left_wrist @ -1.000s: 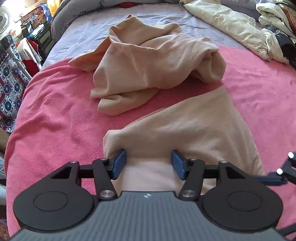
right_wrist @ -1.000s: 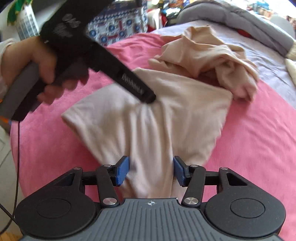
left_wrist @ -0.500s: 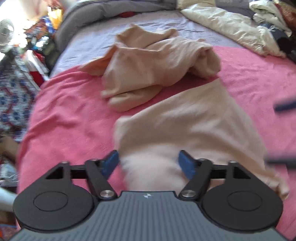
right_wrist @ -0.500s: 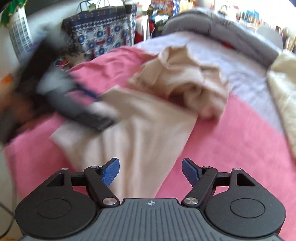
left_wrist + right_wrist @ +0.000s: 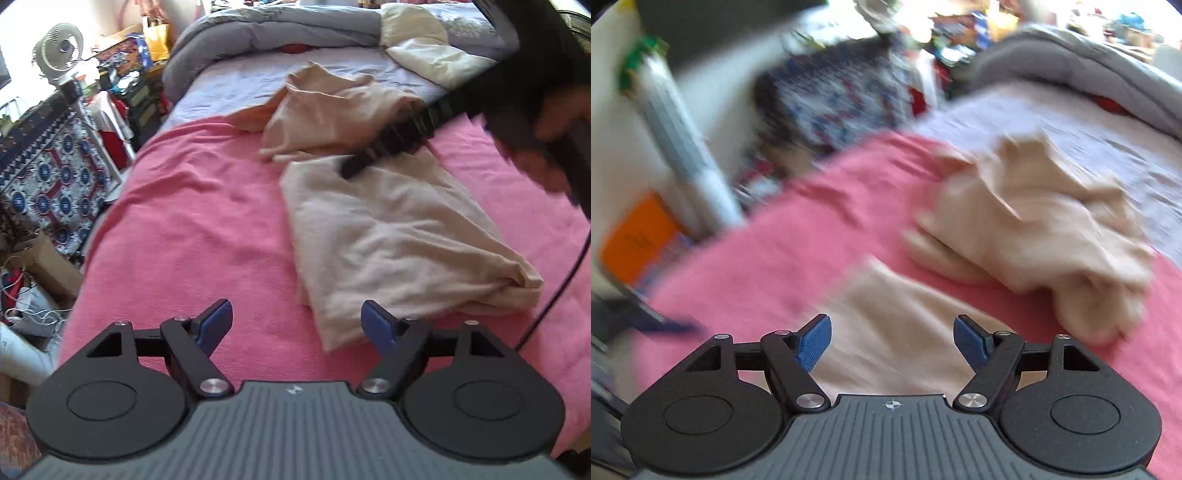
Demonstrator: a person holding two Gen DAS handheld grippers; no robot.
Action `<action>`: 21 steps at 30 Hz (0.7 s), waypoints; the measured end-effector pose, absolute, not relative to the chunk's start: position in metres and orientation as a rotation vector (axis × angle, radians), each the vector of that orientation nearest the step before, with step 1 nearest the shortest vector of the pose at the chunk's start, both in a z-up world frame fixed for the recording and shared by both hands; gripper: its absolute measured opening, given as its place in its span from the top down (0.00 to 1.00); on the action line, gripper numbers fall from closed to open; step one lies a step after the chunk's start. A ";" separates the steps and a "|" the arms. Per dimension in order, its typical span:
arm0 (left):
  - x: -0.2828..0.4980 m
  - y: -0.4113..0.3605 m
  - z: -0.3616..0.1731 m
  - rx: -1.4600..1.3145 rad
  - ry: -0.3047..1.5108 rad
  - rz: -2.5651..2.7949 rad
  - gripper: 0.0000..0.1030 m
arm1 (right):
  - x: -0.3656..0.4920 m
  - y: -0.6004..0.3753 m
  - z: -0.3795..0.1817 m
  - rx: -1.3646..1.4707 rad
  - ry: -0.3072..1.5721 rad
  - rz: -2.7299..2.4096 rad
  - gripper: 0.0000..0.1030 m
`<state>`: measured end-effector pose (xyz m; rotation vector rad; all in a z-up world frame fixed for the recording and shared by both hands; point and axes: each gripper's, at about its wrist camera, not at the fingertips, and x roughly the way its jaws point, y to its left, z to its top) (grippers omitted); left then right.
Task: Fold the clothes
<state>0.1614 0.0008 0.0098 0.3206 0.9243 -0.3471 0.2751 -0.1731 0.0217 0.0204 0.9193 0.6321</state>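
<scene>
Left wrist view shows my left fingers (image 5: pixel 297 323) spread wide with nothing between them, hovering over the pink blanket (image 5: pixel 192 229) just beside the folded beige garment (image 5: pixel 391 236); my right fingers (image 5: pixel 892 341) are wide and empty too, above that same cloth (blurred there). It looks light, limp and matte, likely to sag and crease, so I'd pinch a hem corner. A crumpled beige garment (image 5: pixel 332 110) lies behind it

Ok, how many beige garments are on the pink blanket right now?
2. A folded beige garment lies flat nearest the grippers; a crumpled beige garment sits behind it, at the pink blanket's far edge. Others may be hidden.
</scene>
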 end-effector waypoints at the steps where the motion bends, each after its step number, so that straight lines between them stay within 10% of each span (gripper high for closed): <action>1: 0.162 -0.001 0.000 0.333 0.952 -0.325 0.23 | 0.280 -0.167 0.021 0.021 0.933 0.666 0.31; 10: 0.159 0.023 -0.024 0.216 1.032 -0.257 0.22 | 0.327 -0.090 -0.035 -0.079 1.054 0.745 0.32; 21: 0.155 0.038 0.035 0.040 0.801 -0.345 0.23 | 0.300 -0.171 0.031 -0.051 0.979 0.721 0.32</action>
